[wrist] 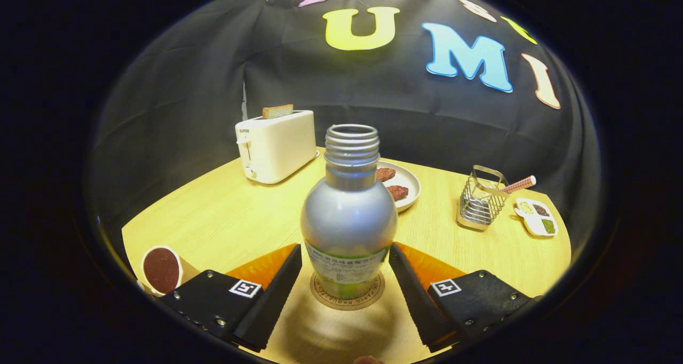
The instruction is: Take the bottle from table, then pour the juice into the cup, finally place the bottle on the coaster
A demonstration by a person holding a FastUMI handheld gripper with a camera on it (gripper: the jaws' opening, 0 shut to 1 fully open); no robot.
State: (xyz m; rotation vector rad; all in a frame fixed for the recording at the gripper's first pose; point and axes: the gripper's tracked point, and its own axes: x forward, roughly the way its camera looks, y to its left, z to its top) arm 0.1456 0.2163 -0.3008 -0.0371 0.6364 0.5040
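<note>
Here the gripper (pixel 346 265) has its fingers spread on either side of the bottle (pixel 348 214), close to its lower sides; I cannot tell whether they touch it, but they do not look pressed in. The bottle stands upright on the round coaster (pixel 347 300) between the fingertips, long axis vertical, open uncapped mouth pointing straight up. Off to the left, near the table's (pixel 224 214) edge, sits the cup (pixel 161 269) with dark liquid in it. Beyond the bottle lie a plate (pixel 403 182) with pieces of food, a wire rack (pixel 480 198) and a small dish (pixel 536 216); farther back stands a toaster (pixel 277 145). Judging from this, a finger catching the bottle while pulling away could tip it, and with no cap any remaining juice would spill.
</note>
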